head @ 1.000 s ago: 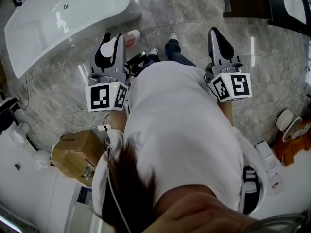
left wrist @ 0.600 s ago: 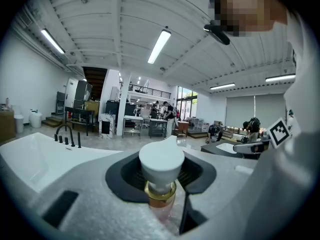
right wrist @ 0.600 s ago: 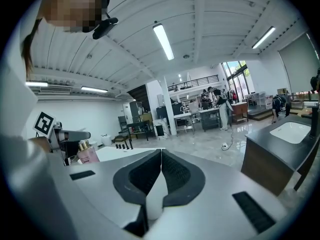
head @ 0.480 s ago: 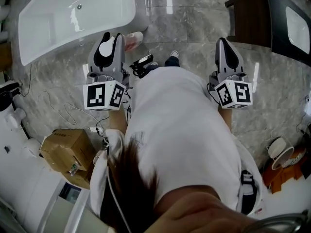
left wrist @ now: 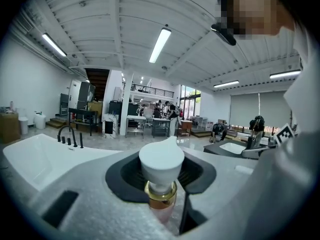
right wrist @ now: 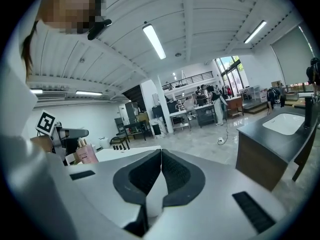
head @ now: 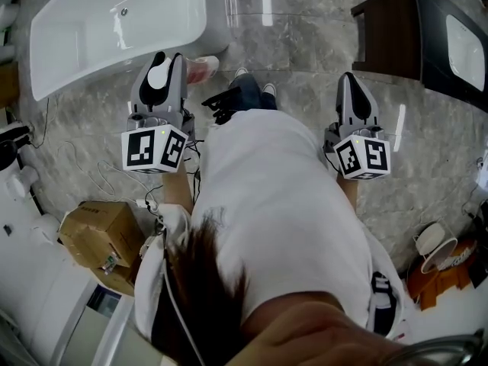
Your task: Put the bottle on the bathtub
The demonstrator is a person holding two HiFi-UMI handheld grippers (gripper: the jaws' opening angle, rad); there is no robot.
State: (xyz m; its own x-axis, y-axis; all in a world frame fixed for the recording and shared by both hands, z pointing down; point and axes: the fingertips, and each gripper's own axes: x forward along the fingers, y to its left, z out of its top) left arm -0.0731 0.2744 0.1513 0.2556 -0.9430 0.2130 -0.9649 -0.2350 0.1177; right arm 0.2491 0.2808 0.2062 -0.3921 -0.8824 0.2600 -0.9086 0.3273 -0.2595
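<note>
In the head view a white bathtub [head: 91, 29] stands at the top left on the marble floor. My left gripper [head: 168, 58] is just below its near rim, shut on a pink bottle [head: 200, 69] with a white cap [head: 158, 76]. From the left gripper view the white cap [left wrist: 161, 160], gold collar and pink body sit between the jaws, with the bathtub [left wrist: 35, 159] and its black faucet [left wrist: 69, 135] ahead to the left. My right gripper [head: 350, 81] hangs at the right, shut and holding nothing; its pads [right wrist: 172, 171] meet at the tips.
A dark vanity with a sink [head: 435, 33] stands at the upper right. A cardboard box [head: 99, 235] and loose cables [head: 114, 181] lie on the floor at the left. The person's feet [head: 255, 88] are between the grippers. White fixtures line the left edge.
The person has stepped toward the bathtub. My left gripper with the bottle now sits closer to the tub's rim, and the right gripper has moved along. The dark vanity has come into view.
</note>
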